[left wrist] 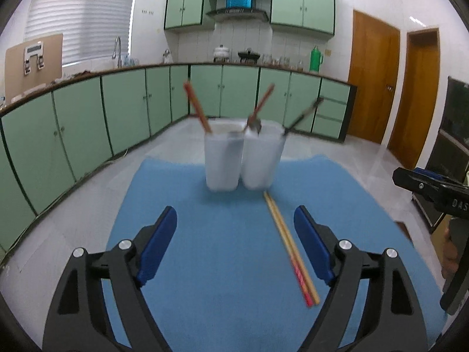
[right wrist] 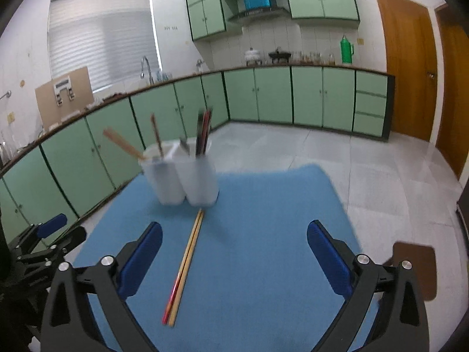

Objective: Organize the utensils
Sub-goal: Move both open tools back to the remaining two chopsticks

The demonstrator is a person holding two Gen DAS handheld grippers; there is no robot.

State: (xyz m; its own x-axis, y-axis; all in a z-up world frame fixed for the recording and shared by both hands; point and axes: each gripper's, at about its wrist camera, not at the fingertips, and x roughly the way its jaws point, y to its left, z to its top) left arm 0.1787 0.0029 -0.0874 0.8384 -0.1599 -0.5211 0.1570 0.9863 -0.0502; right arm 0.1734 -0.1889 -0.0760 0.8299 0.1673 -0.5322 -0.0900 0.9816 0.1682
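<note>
A white two-compartment utensil holder [left wrist: 240, 158] stands on the far part of a blue mat [left wrist: 222, 252]. Utensils stick up out of it, among them a red-handled one [left wrist: 197, 106] and dark chopsticks [right wrist: 203, 132]. A pair of tan chopsticks with red ends [left wrist: 288, 245] lies flat on the mat in front of the holder; it also shows in the right wrist view [right wrist: 185, 265]. My left gripper [left wrist: 236, 221] is open and empty above the mat, left of the chopsticks. My right gripper [right wrist: 234, 236] is open and empty, with the chopsticks near its left finger [right wrist: 140, 259].
The holder shows in the right wrist view [right wrist: 181, 180] on the blue mat [right wrist: 263, 234]. The other gripper shows at the right edge of the left view [left wrist: 431, 187] and at the left edge of the right view [right wrist: 44, 243]. Green cabinets [left wrist: 88, 126] and a tiled floor [right wrist: 366, 176] surround the table.
</note>
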